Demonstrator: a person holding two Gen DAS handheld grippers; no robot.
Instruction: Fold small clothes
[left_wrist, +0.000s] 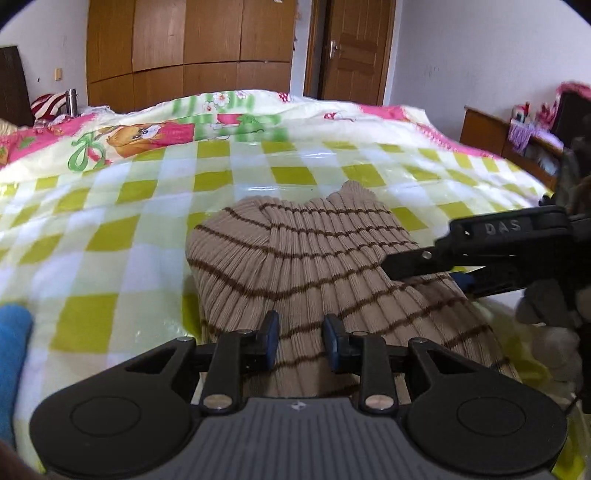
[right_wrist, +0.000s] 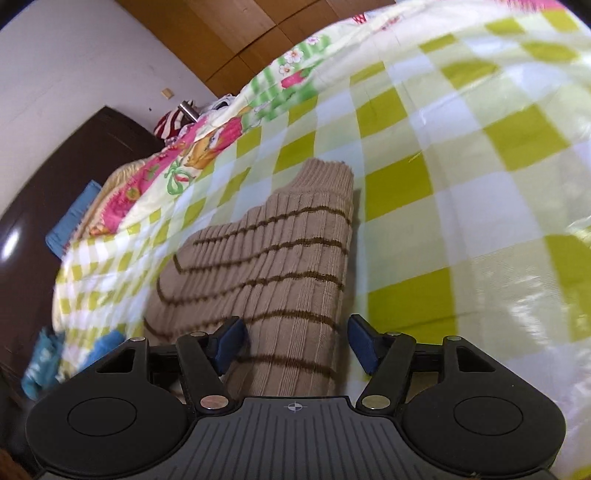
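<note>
A beige ribbed sweater with thin brown stripes (left_wrist: 310, 258) lies folded lengthwise on the checked bed cover, collar end away from me. My left gripper (left_wrist: 301, 336) hangs low over its near end. The blue pads (left_wrist: 271, 332) stand a little apart, and the knit runs flat and unbunched between them. My right gripper (right_wrist: 297, 341) is wide open above the sweater (right_wrist: 266, 258) near its folded right edge, its pads clear of the cloth. In the left wrist view the right gripper (left_wrist: 424, 273) reaches in from the right over the sweater's right side.
The yellow-green checked plastic cover (left_wrist: 147, 229) spreads over the bed, with a pink cartoon quilt (left_wrist: 140, 136) at its far end. A blue cloth (left_wrist: 13, 350) lies at the near left. A wardrobe, a door and a side cabinet (left_wrist: 487, 129) stand beyond.
</note>
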